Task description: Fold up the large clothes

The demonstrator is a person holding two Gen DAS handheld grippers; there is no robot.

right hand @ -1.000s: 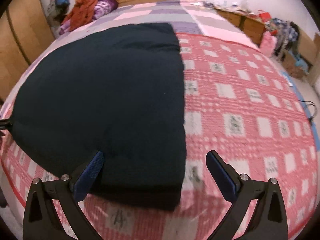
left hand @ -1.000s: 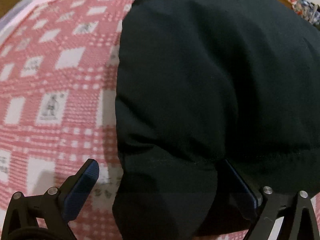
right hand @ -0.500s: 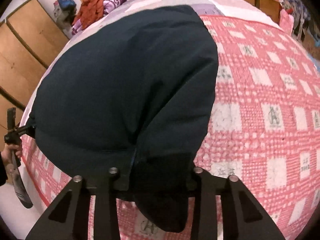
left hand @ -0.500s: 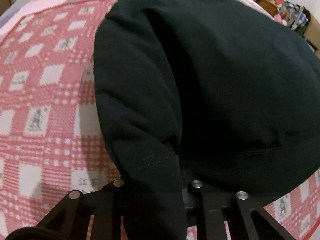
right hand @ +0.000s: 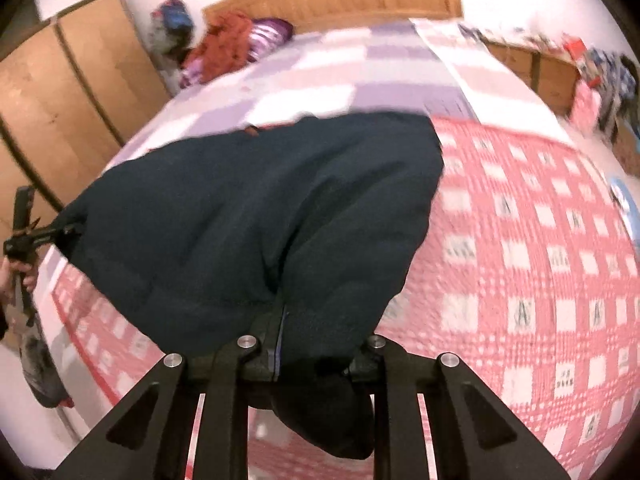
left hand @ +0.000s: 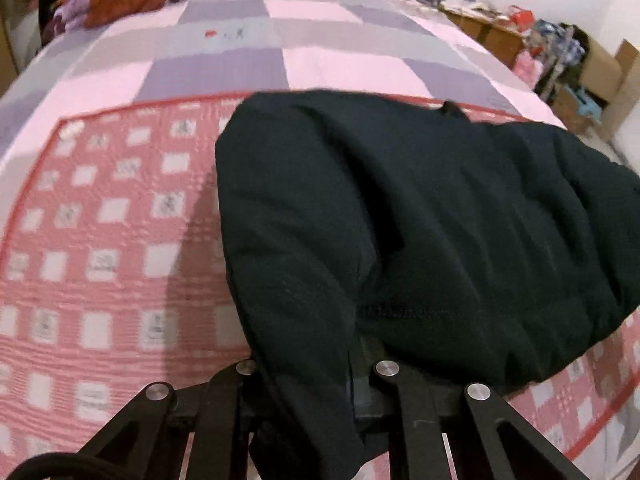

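1. Now both my tools are clamped: the left gripper pinches one near corner of the dark garment, and the right gripper, jaws just closing, pinches the other.
2. I lift evenly (cloth sags between), its far part on the pink checked quilt.
3. I carry the hem toward the far edge, keeping both corners level.

Soft indoor light, blurred fisheye views

Even, diffuse light falls with no glare; the dark garment swallows detail and casts a soft shadow on the red checked blanket at its left. Both views are smeared, most over the blanket's pattern. Straight lines bow outward, and the right wrist view has black vignetted corners.
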